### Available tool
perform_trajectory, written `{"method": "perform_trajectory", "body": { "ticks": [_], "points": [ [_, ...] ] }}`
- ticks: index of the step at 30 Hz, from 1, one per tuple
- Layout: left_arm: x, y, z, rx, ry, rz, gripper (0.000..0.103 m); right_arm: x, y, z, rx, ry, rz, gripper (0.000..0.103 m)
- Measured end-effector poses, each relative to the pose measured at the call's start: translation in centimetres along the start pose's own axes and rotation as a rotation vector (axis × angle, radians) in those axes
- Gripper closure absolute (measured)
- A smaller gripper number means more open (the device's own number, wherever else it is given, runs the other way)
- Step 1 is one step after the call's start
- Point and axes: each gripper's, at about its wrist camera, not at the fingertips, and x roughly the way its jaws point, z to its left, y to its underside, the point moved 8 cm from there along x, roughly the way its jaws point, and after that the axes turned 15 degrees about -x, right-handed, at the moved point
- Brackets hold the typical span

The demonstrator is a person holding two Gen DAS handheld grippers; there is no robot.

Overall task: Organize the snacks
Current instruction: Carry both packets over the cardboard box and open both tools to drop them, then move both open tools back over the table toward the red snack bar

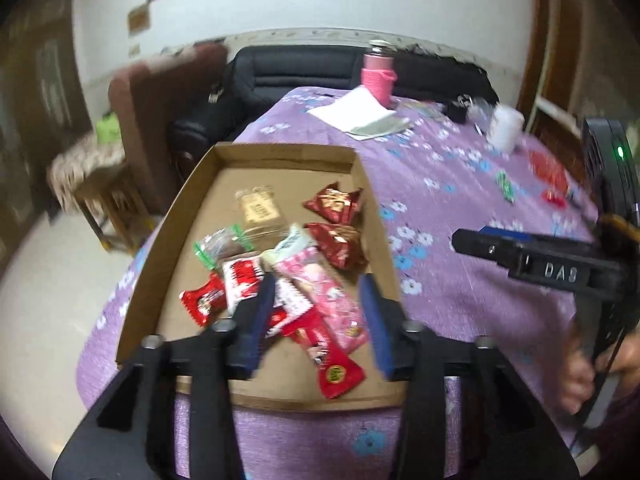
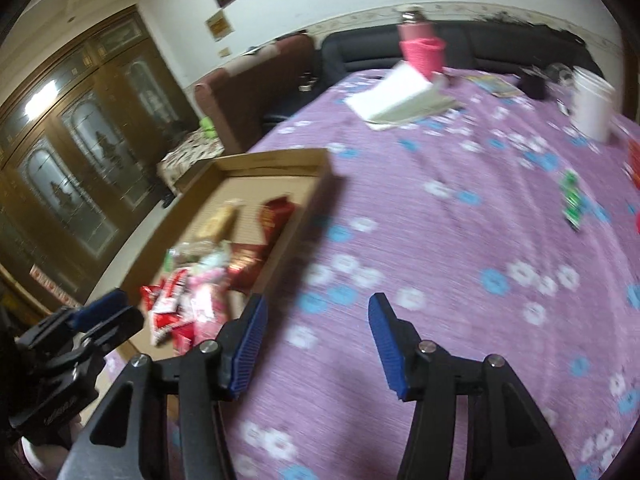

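Note:
A shallow cardboard tray (image 1: 280,151) sits on the purple floral tablecloth and holds several snack packets: red pouches (image 1: 334,202), a tan packet (image 1: 260,212), a pink packet (image 1: 324,292) and red wrappers (image 1: 338,368). My left gripper (image 1: 320,312) is open and empty, hovering over the tray's near end above the pink packet. My right gripper (image 2: 318,324) is open and empty over bare cloth to the right of the tray (image 2: 320,184). It also shows in the left wrist view (image 1: 520,256). A green packet (image 2: 571,200) and red packets (image 1: 548,172) lie loose at the right.
A pink bottle (image 2: 420,44), white papers (image 2: 396,96) and a white cup (image 2: 592,108) stand at the far side of the table. A dark sofa (image 1: 320,68) and a brown chair (image 1: 160,112) are behind. A small wooden stool (image 1: 100,184) is to the left.

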Motion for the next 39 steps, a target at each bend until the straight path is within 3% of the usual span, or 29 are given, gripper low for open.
{"method": "perform_trajectory", "body": {
  "ticks": [12, 28, 34, 39],
  "points": [
    [0.2, 2.5, -6.7, 0.204, -0.024, 0.027, 0.048, -3.7, 3.1, -4.9, 0.042, 0.075, -0.025, 0.042],
    [1.7, 4.8, -11.0, 0.282, 0.012, 0.097, 0.048, -5.9, 5.9, -9.9, 0.123, 0.117, -0.031, 0.041],
    [2.4, 5.6, -13.4, 0.300, 0.084, 0.151, 0.048, -8.1, 6.9, -13.3, 0.167, 0.162, -0.054, 0.041],
    [3.6, 7.4, -15.8, 0.315, 0.166, 0.226, 0.048, -12.2, 8.0, -20.9, 0.298, 0.293, -0.095, 0.041]
  ]
}}
